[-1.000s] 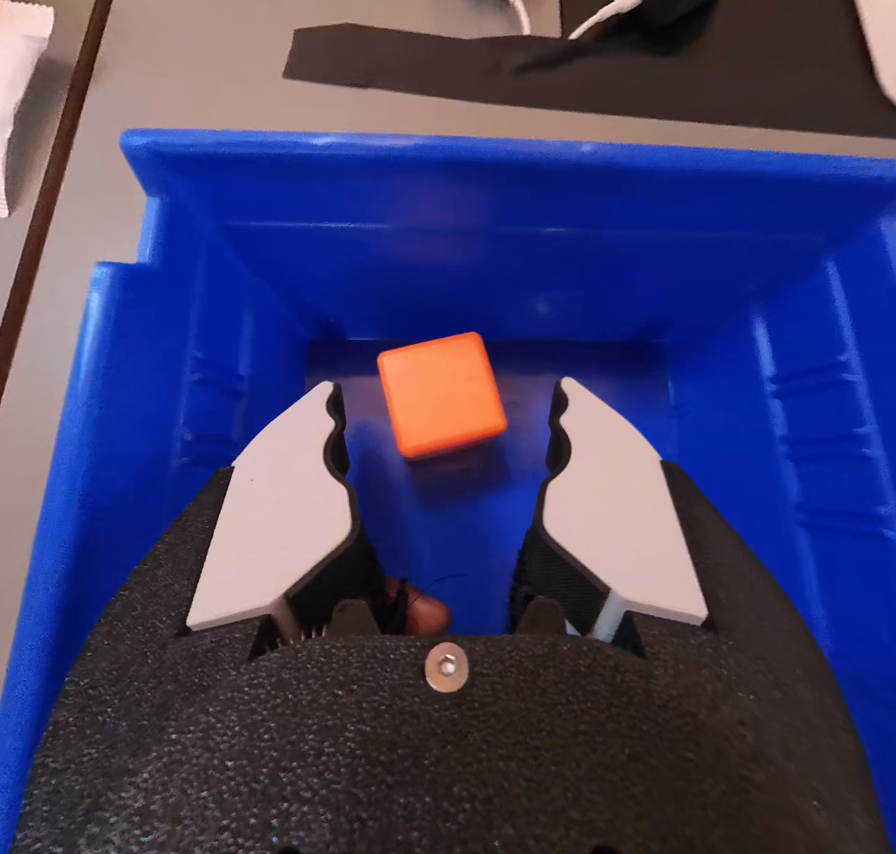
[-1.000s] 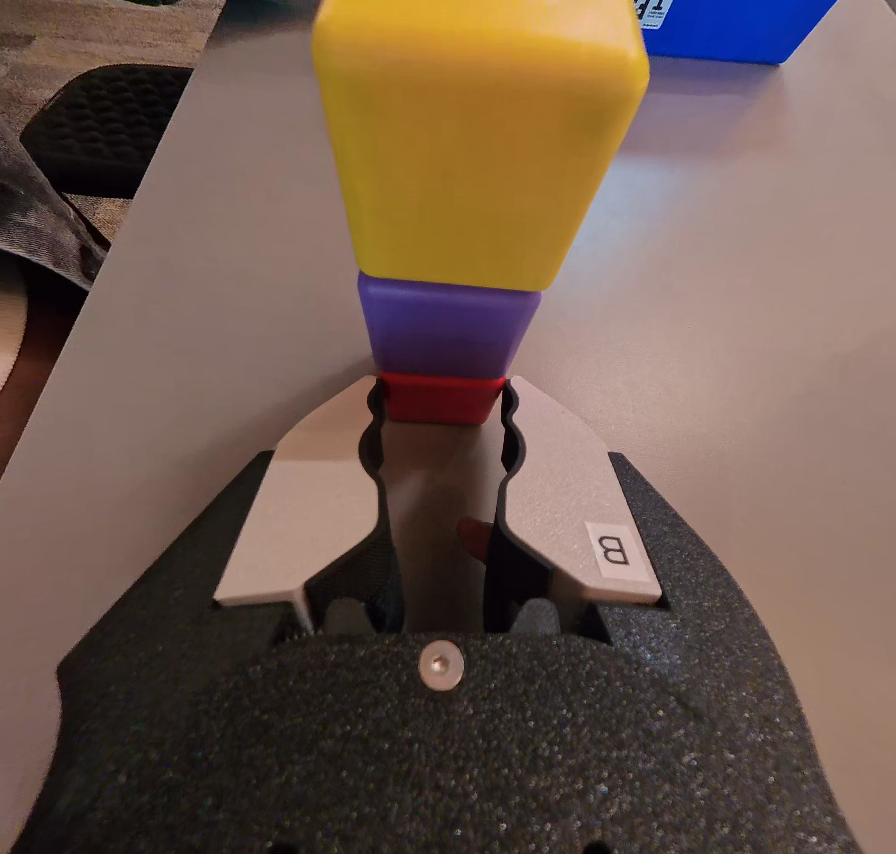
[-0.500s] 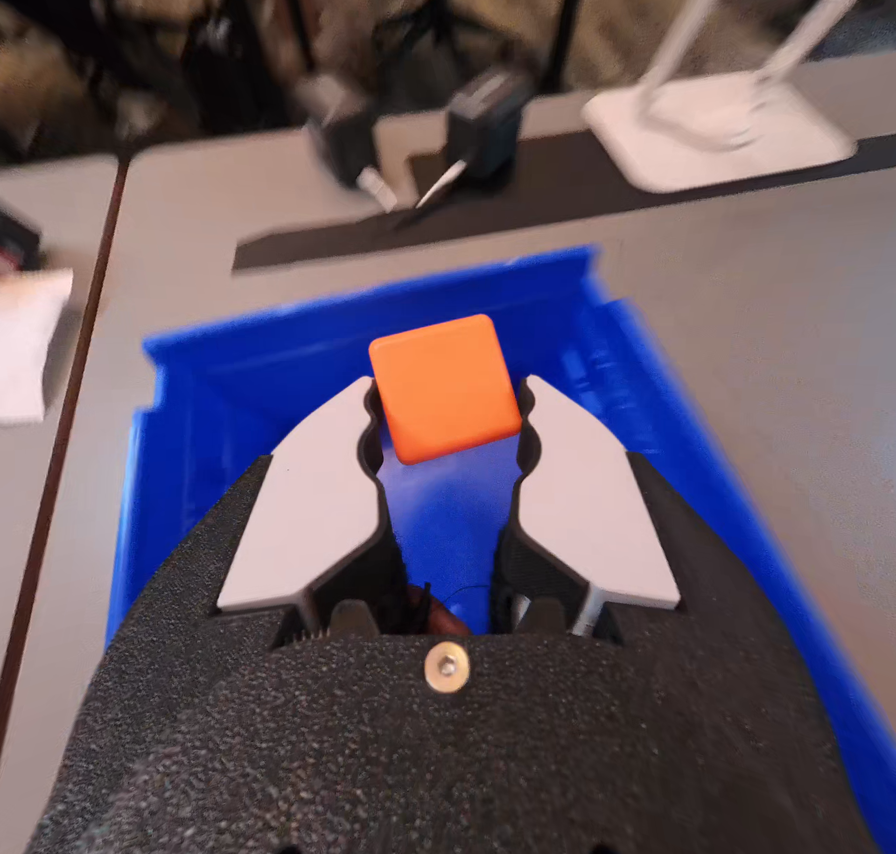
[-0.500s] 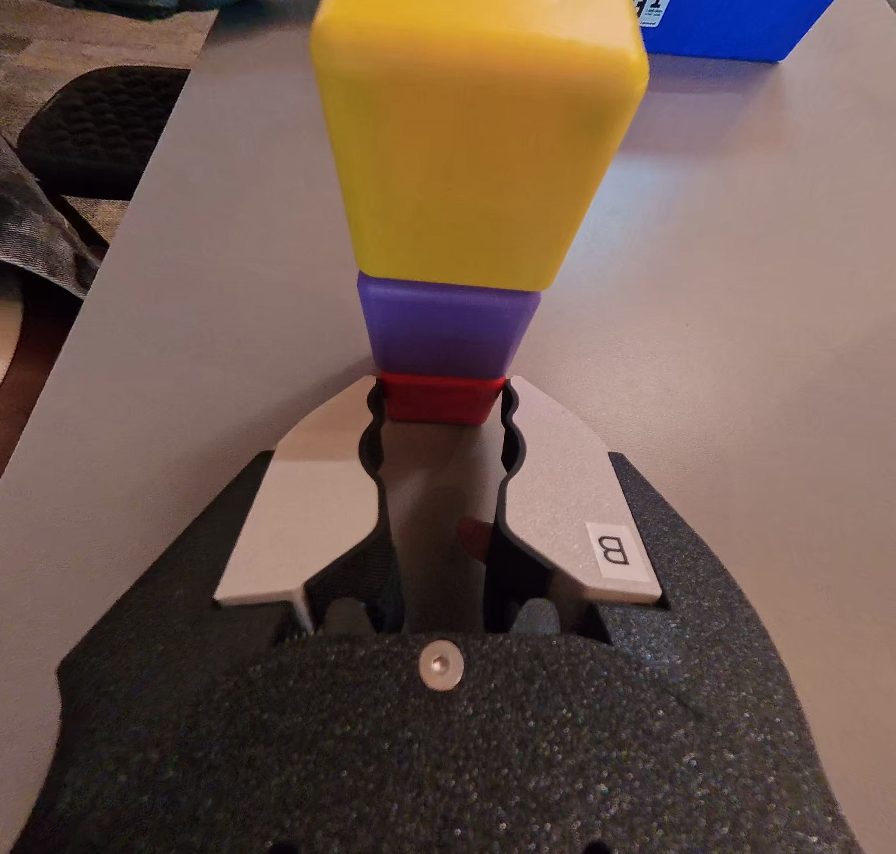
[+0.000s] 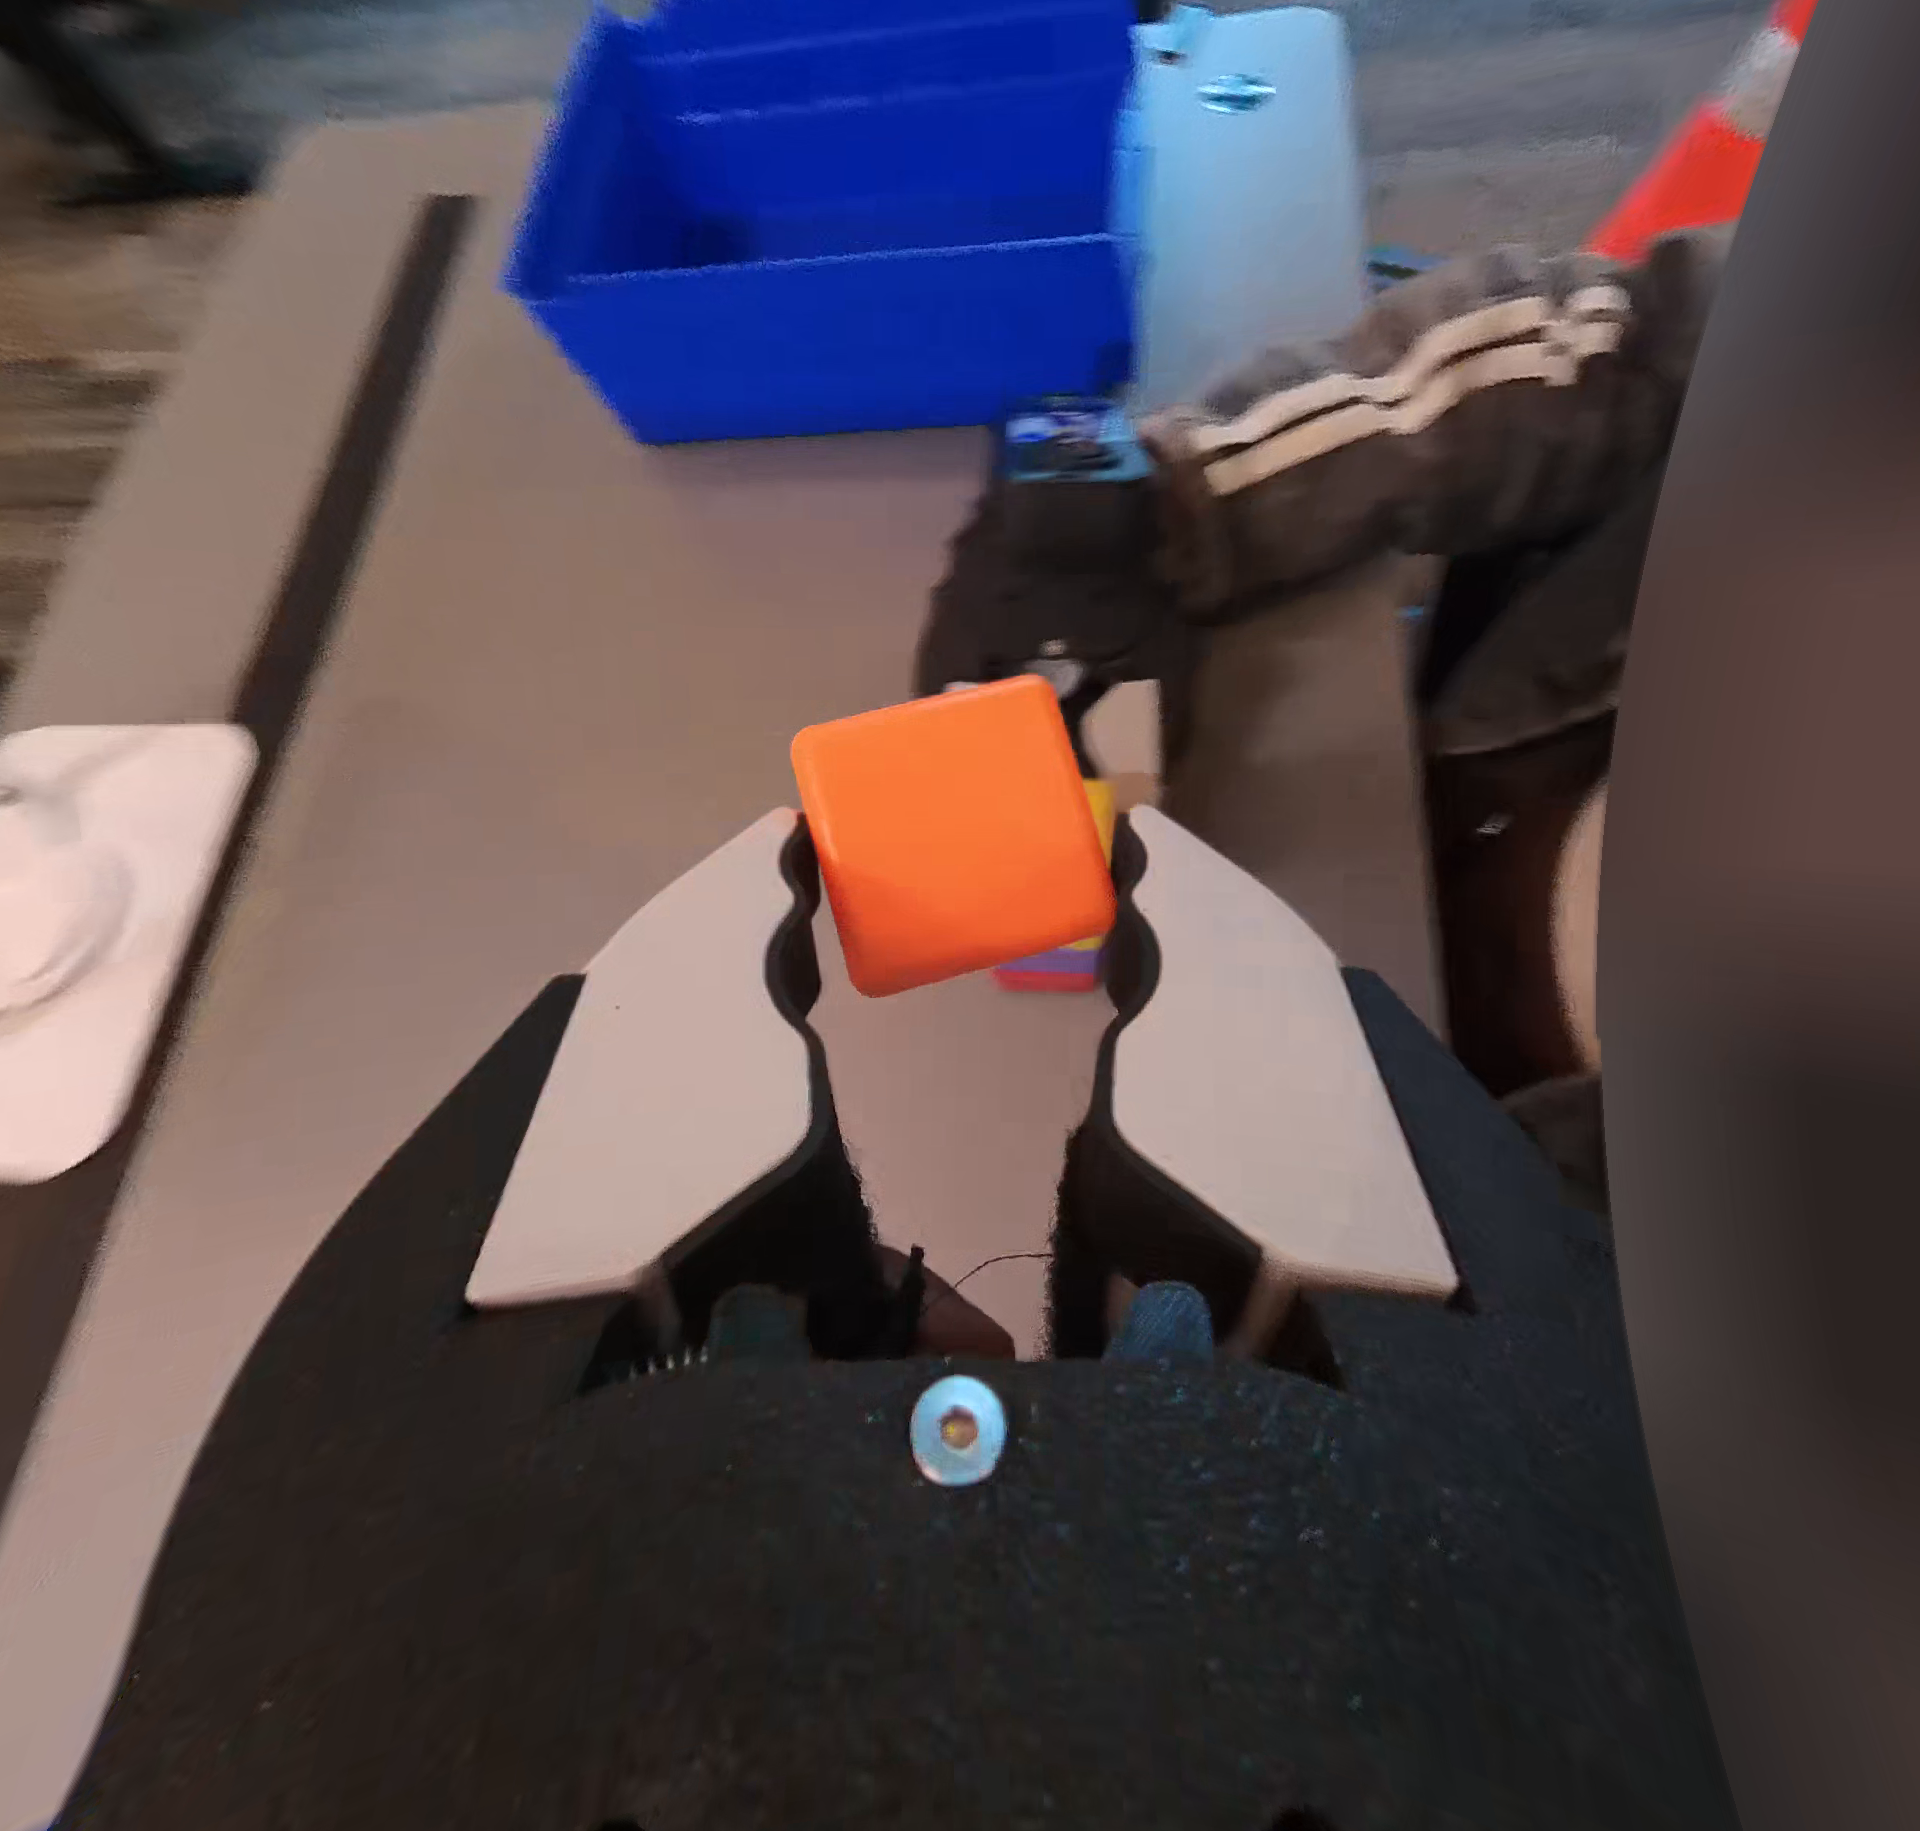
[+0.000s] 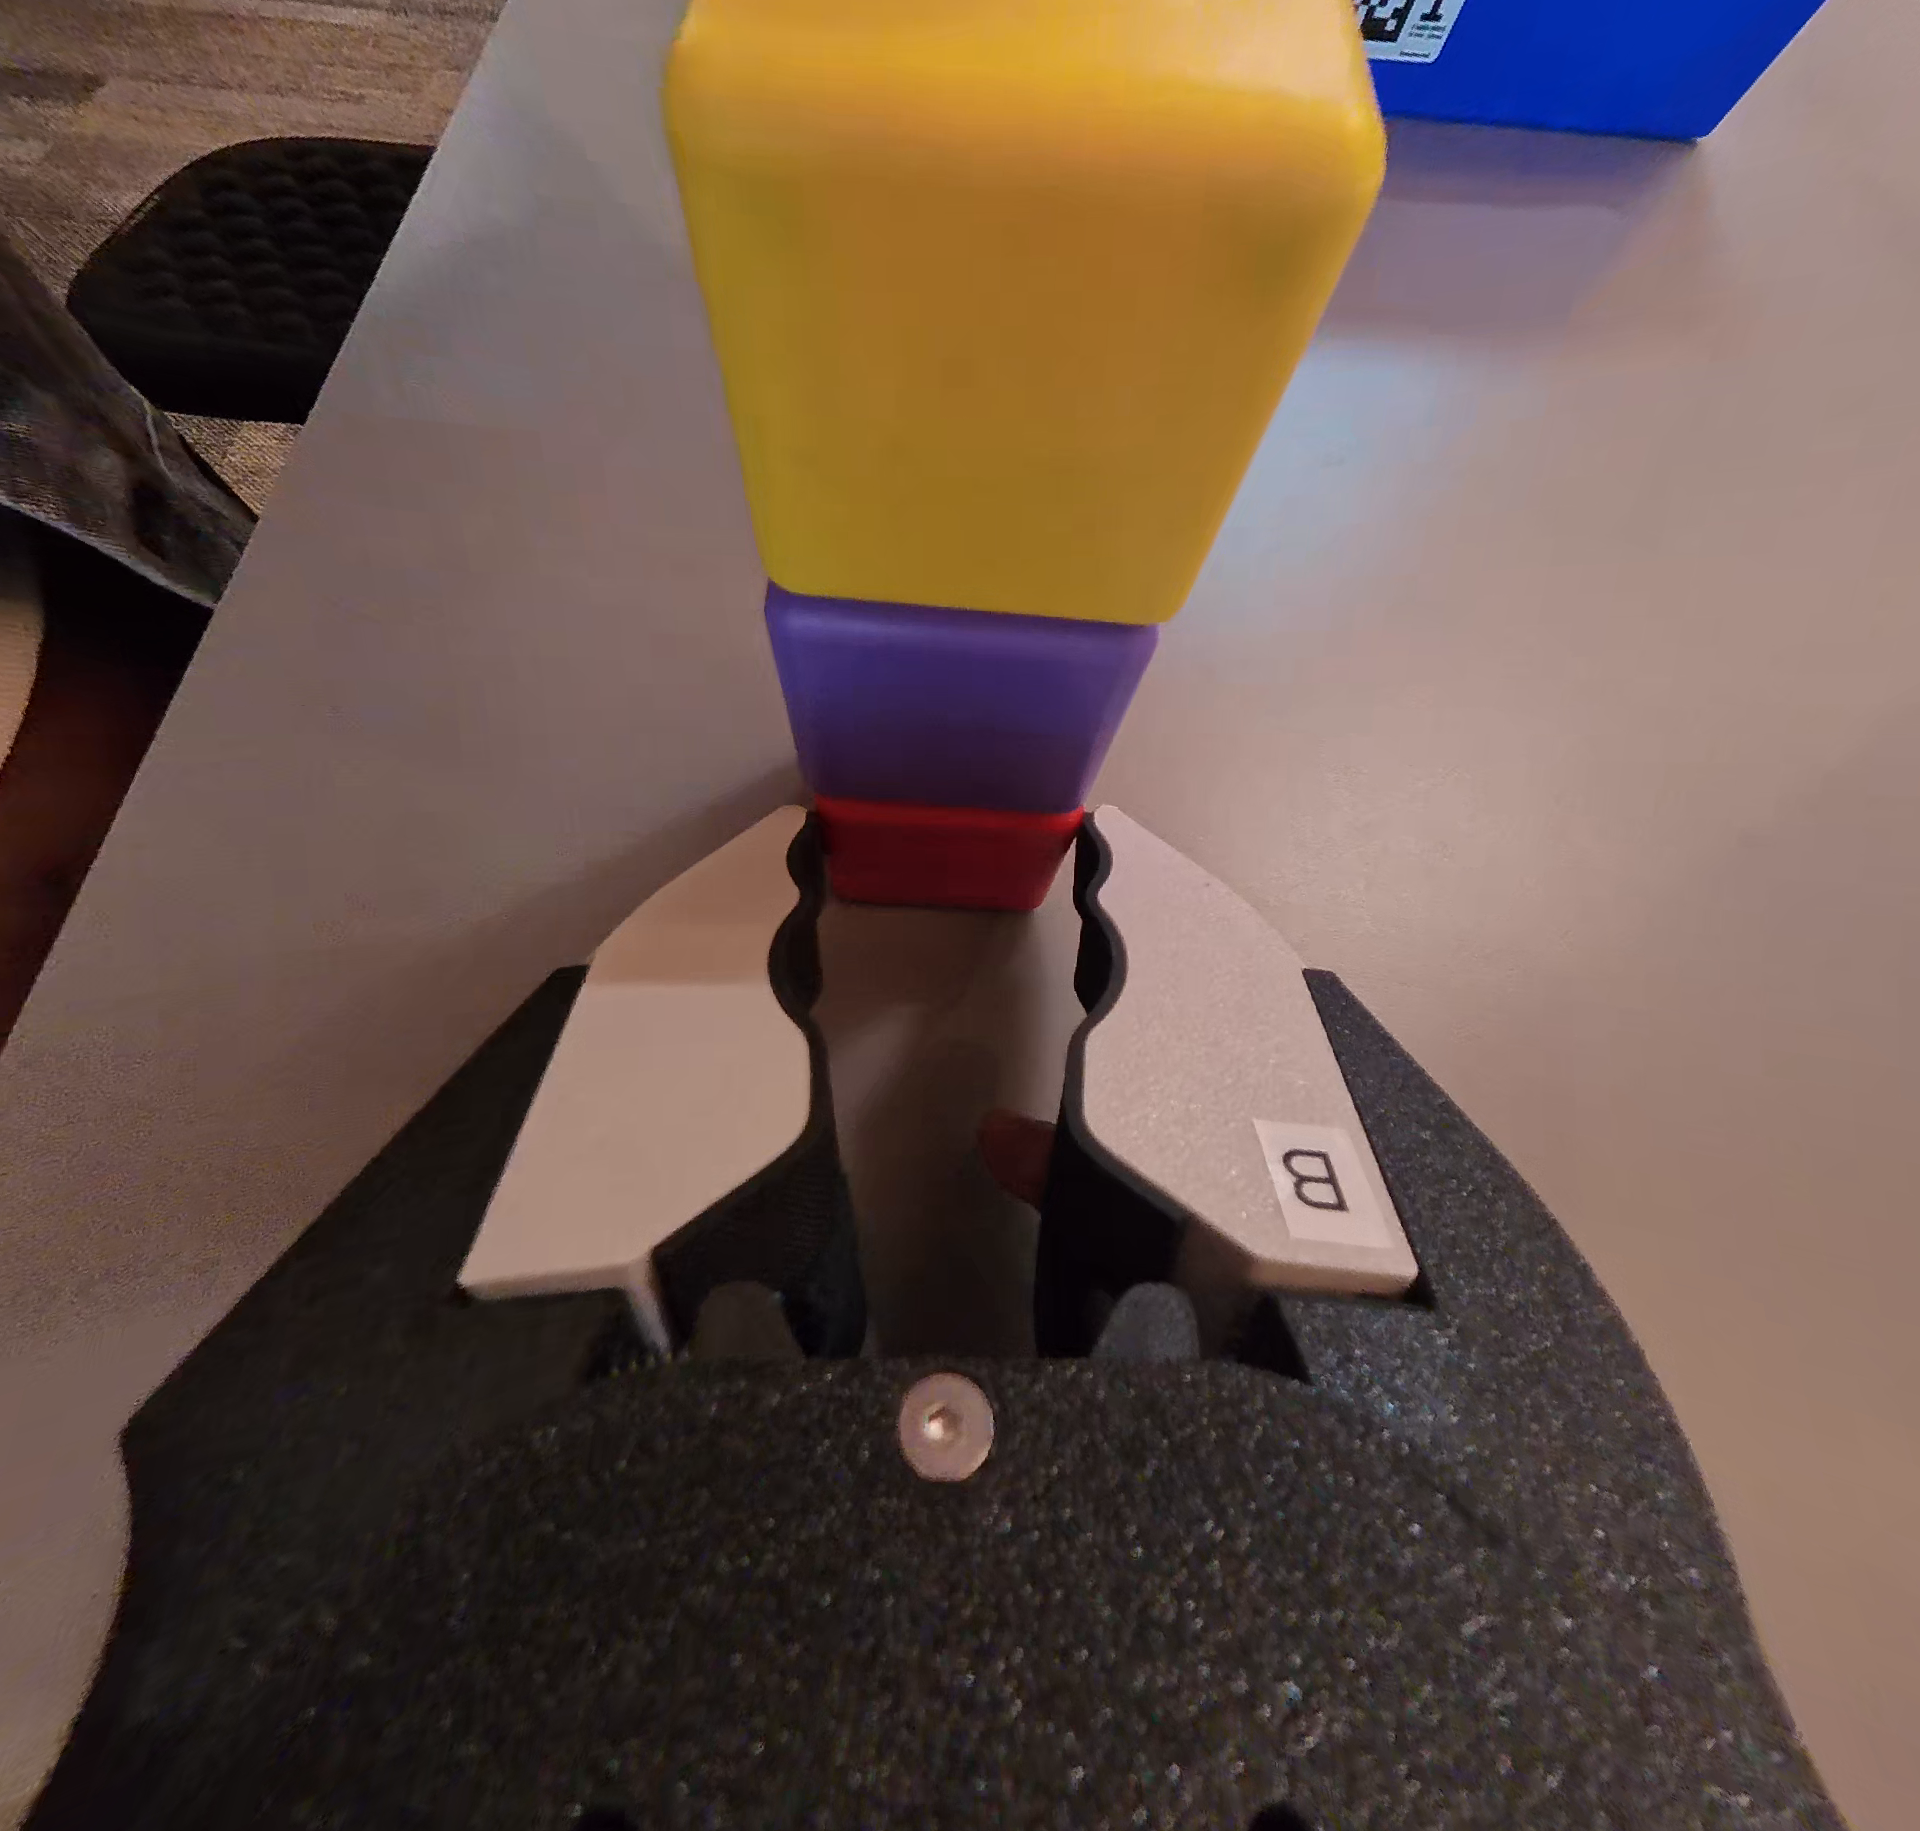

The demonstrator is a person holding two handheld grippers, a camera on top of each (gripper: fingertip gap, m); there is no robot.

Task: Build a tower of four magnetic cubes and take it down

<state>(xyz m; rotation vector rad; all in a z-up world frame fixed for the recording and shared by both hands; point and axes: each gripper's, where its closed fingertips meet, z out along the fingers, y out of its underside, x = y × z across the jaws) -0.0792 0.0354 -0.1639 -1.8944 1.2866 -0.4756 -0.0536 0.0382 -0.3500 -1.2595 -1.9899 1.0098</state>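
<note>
My left gripper [image 5: 961, 846] is shut on an orange cube [image 5: 951, 836], held tilted above the grey table [image 5: 582, 701]. Behind the cube, part of the stack [image 5: 1070, 960] of red, purple and yellow cubes shows, with the other gripper and a sleeved arm [image 5: 1351, 451] beyond it. In the right wrist view, my right gripper [image 6: 945, 851] is shut on the red cube [image 6: 940, 851] at the bottom of the stack. A purple cube [image 6: 961, 711] sits on the red one and a yellow cube [image 6: 1013, 285] sits on top. The stack stands on the table [image 6: 1558, 638].
A blue bin [image 5: 831, 223] stands on the far side of the table; it also shows at the top right of the right wrist view [image 6: 1662, 15]. A white flat base [image 5: 94, 940] lies at the left. A black chair [image 6: 239, 275] stands beyond the table's left edge. The left gripper's tips are roughly 20 centimetres from the right gripper's.
My left gripper closed on the orange cube inside the blue bin, lifted it out and swung away toward the stack. My right gripper has stayed shut on the red cube.
</note>
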